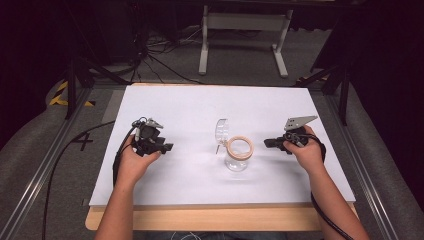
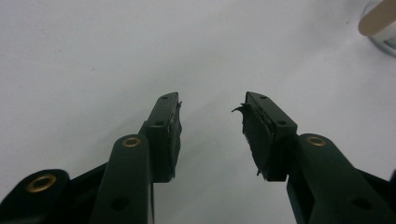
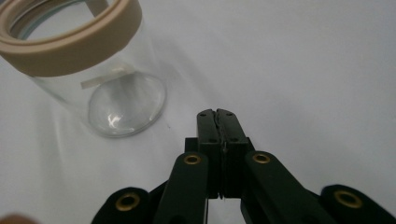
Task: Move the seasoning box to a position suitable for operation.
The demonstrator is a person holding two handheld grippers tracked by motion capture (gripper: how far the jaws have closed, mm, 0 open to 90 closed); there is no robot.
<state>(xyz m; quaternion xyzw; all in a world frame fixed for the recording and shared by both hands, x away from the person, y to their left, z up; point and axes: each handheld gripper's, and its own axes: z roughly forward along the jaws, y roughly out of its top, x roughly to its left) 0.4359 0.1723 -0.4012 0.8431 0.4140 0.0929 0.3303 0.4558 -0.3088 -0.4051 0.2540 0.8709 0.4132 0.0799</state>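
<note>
**Background items around the work area**

White tabletop [image 1: 200, 107] on a wooden base, light wood edge [image 1: 210, 219] showing at the near side. Grey carpet floor [image 1: 240, 65] beyond. White metal stand legs [image 1: 204, 42] at the far end. Black cables [image 1: 160, 55] on the floor. Yellow-black hazard tape [image 1: 60, 92] far left. Dark surroundings.

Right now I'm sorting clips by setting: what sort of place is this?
Probably a lab recording rig: a white board on a table, framed by metal rails, with loose cables on grey carpet behind and dark surroundings.
</note>
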